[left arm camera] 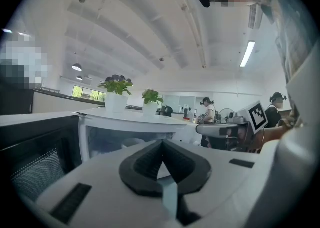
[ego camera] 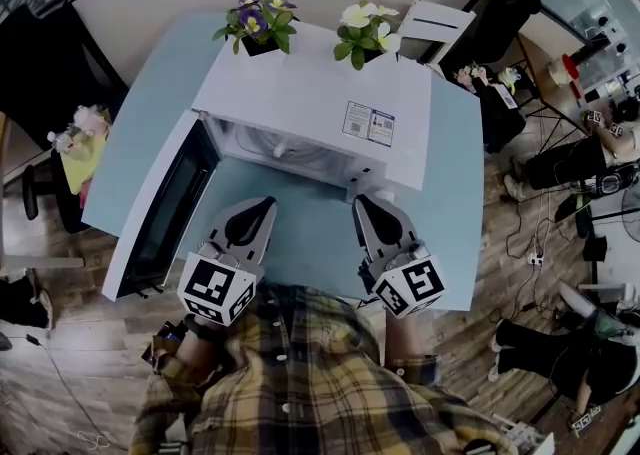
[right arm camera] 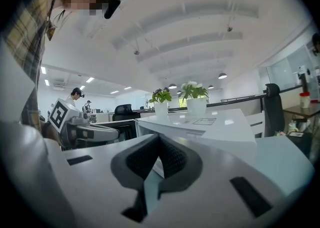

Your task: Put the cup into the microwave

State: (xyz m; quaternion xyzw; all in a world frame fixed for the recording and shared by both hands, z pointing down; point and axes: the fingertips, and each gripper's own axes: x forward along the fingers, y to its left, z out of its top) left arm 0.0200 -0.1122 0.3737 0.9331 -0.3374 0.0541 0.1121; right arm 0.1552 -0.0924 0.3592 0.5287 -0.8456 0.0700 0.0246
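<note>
Yellow-checked shirt (ego camera: 300,383), white buttons; left gripper (ego camera: 262,208) and right gripper (ego camera: 362,208) white, black-padded (marker cubes behind).

White microwave (ego camera: 310,103), door (ego camera: 165,218) open leftward; perhaps white cup (ego camera: 281,150) inside.

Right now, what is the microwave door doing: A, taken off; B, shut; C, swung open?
C: in the head view the door stands swung out from the left side of the microwave.
</note>
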